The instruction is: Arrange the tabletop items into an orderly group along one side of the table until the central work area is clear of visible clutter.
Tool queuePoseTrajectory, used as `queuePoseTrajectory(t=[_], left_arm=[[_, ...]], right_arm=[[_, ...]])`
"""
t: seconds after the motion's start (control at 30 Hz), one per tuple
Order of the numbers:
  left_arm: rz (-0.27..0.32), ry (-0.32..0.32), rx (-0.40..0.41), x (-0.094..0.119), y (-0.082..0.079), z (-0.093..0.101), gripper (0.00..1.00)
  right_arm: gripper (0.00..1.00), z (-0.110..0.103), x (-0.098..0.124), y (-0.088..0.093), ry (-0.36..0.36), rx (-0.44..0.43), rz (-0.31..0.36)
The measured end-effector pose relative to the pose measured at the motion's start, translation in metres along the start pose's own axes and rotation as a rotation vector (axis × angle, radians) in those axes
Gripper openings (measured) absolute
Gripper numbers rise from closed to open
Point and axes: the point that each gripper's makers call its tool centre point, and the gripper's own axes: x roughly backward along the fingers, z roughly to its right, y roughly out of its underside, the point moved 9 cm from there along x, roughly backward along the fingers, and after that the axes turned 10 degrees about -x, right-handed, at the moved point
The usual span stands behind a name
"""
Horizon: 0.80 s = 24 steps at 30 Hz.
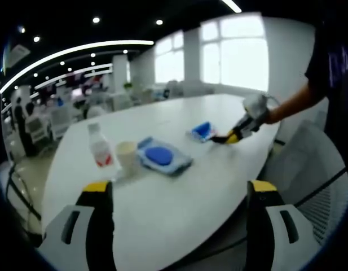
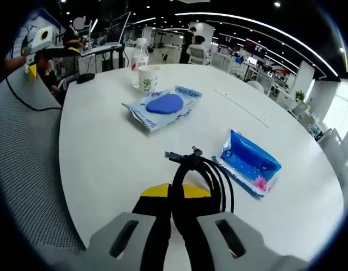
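My right gripper [image 2: 175,195] is shut on a coiled black cable [image 2: 201,168], which rests on the white table [image 2: 106,152]. A blue tissue pack [image 2: 250,164] lies just right of the cable. Farther off lie a pale blue wipes pack [image 2: 164,105], a paper cup [image 2: 148,78] and a clear bottle [image 2: 139,55]. In the left gripper view my left gripper [image 1: 179,189] is open near the table's edge, with nothing between its jaws. Ahead of it stand the bottle [image 1: 99,148], cup [image 1: 126,157] and wipes pack [image 1: 161,157]. Beyond them, the right gripper [image 1: 227,138] is beside the tissue pack [image 1: 201,131].
A mesh office chair [image 2: 27,141] stands against the table's left edge in the right gripper view, another chair [image 1: 315,186] at the right in the left gripper view. Desks, monitors and people fill the room behind. Bare tabletop [image 1: 179,110] stretches beyond the items.
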Motion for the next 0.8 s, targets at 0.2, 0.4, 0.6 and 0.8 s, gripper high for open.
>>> queuePoseTrajectory(t=[0.2, 0.4, 0.6, 0.8], left_arm=[[-0.006, 0.004, -0.005, 0.000, 0.000, 0.000, 0.95], [-0.009, 0.004, -0.005, 0.000, 0.000, 0.001, 0.95], [-0.004, 0.006, -0.014, 0.000, 0.000, 0.001, 0.96], [0.004, 0.012, -0.017, 0.000, -0.001, 0.002, 0.94]], right_arm=[[0.04, 0.001, -0.001, 0.008, 0.008, 0.021, -0.027], [0.05, -0.002, -0.007, 0.011, -0.002, 0.027, -0.045], [0.06, -0.006, -0.012, 0.013, -0.007, 0.037, -0.076], [0.08, -0.009, -0.011, 0.012, -0.013, 0.017, -0.076]])
